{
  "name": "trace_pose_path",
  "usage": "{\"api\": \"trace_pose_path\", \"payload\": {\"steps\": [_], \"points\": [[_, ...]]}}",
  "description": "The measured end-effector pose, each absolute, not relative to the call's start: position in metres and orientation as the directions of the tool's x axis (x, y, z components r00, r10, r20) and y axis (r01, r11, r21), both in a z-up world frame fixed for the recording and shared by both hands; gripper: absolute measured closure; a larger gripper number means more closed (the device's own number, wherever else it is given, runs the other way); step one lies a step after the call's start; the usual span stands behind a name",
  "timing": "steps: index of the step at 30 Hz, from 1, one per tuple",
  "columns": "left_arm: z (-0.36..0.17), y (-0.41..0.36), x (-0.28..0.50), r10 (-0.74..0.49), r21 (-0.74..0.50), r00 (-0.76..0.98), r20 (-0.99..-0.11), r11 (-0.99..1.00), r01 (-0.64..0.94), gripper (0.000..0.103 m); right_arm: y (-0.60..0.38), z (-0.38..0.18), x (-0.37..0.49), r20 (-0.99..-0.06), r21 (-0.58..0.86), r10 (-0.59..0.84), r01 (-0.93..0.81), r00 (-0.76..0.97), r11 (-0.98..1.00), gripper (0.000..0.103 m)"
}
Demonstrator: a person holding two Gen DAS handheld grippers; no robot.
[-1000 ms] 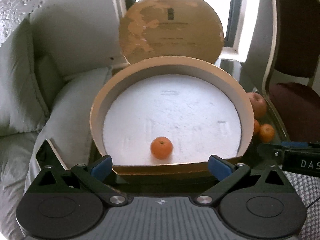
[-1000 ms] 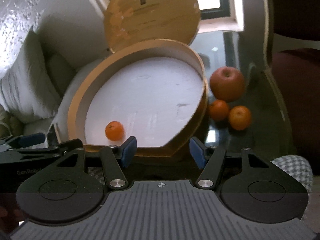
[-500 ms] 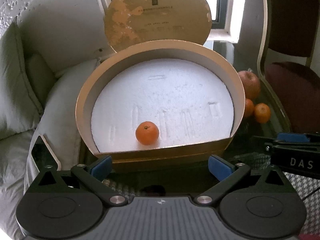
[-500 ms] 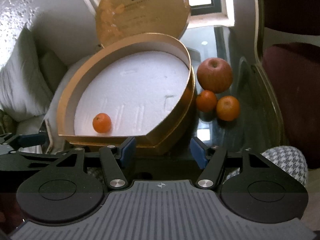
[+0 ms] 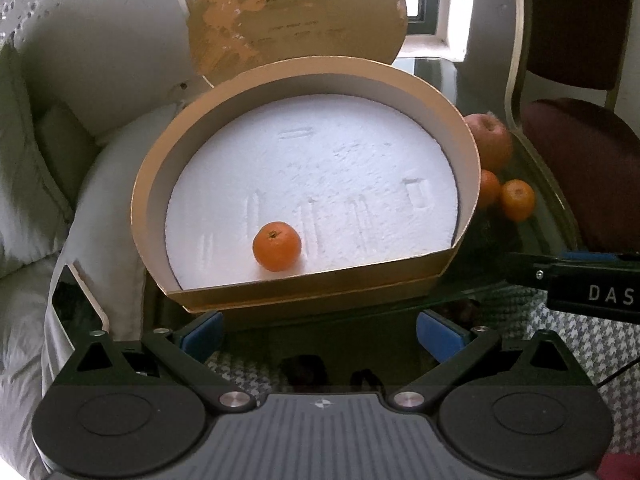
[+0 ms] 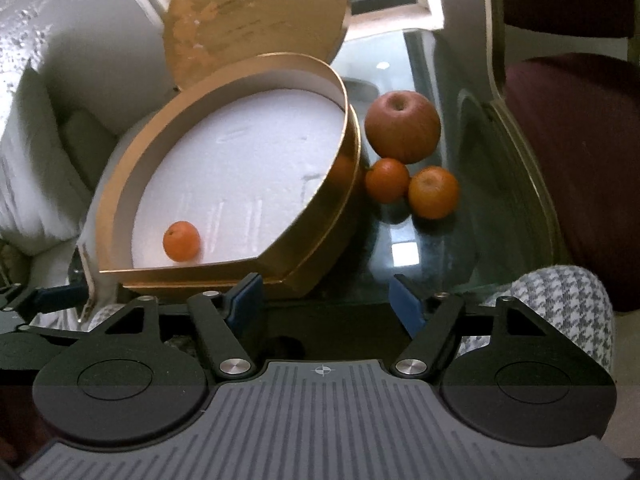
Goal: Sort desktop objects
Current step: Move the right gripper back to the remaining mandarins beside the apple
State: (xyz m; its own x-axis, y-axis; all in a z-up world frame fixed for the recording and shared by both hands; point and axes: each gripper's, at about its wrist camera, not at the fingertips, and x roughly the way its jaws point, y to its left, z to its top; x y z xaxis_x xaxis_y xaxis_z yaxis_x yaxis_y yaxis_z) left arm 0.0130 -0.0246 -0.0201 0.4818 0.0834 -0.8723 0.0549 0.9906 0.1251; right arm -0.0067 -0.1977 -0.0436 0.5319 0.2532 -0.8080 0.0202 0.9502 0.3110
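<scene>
A dark glass table (image 6: 432, 248) stood by a window. Only the right wrist view fully showed the apple (image 6: 402, 126) and two oranges (image 6: 412, 186) beside the gold box (image 5: 304, 296). One orange (image 5: 277, 245) lay inside the box, ahead of both grippers. The left gripper (image 5: 319, 330) stood wide apart and empty; the right gripper (image 6: 327, 300) had just been opening, nothing between its jaws.

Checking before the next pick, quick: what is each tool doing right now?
Left tool: open, holding nothing.
Right tool: open, holding nothing; its jaws have just been opening.
</scene>
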Motion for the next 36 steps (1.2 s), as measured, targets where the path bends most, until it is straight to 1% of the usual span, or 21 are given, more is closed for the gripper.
{"api": "trace_pose_path", "payload": {"steps": [5, 9, 12, 15, 20, 23, 25, 27, 36], "points": [[-0.022, -0.021, 0.017, 0.088, 0.123, 0.475, -0.875, 0.991, 0.043, 0.001, -0.204, -0.049, -0.002, -0.812, 0.299, 0.233, 0.038, 0.536, 0.954, 0.028], [-0.024, -0.022, 0.02, 0.088, 0.124, 0.468, -0.879, 0.991, 0.046, 0.001, -0.216, -0.055, 0.007, -0.813, 0.254, 0.177, 0.064, 0.554, 0.965, 0.029], [-0.026, -0.021, 0.022, 0.089, 0.126, 0.462, -0.882, 0.991, 0.048, 0.001, -0.231, -0.062, 0.016, -0.815, 0.246, 0.137, 0.121, 0.563, 0.962, 0.034], [-0.028, -0.02, 0.025, 0.091, 0.126, 0.455, -0.886, 0.991, 0.049, 0.001, -0.248, -0.069, 0.026, -0.813, 0.289, 0.133, 0.194, 0.567, 0.937, 0.037], [-0.034, -0.019, 0.03, 0.092, 0.126, 0.436, -0.895, 0.991, 0.051, 0.001, -0.262, -0.077, 0.044, -0.815, 0.322, 0.115, 0.278, 0.569, 0.905, 0.037], [-0.036, -0.018, 0.032, 0.094, 0.128, 0.431, -0.897, 0.991, 0.049, 0.001, -0.272, -0.086, 0.054, -0.819, 0.366, 0.116, 0.355, 0.563, 0.861, 0.037], [-0.036, -0.017, 0.033, 0.096, 0.129, 0.429, -0.898, 0.991, 0.048, 0.001, -0.279, -0.093, 0.061, -0.821, 0.401, 0.125, 0.406, 0.557, 0.821, 0.04], [-0.037, -0.017, 0.034, 0.098, 0.13, 0.426, -0.899, 0.99, 0.046, 0.001, -0.285, -0.099, 0.067, -0.824, 0.428, 0.139, 0.442, 0.55, 0.788, 0.041], [-0.039, -0.016, 0.037, 0.098, 0.128, 0.412, -0.906, 0.991, 0.045, 0.001, -0.29, -0.116, 0.087, -0.838, 0.456, 0.16, 0.51, 0.521, 0.729, 0.042]]}}
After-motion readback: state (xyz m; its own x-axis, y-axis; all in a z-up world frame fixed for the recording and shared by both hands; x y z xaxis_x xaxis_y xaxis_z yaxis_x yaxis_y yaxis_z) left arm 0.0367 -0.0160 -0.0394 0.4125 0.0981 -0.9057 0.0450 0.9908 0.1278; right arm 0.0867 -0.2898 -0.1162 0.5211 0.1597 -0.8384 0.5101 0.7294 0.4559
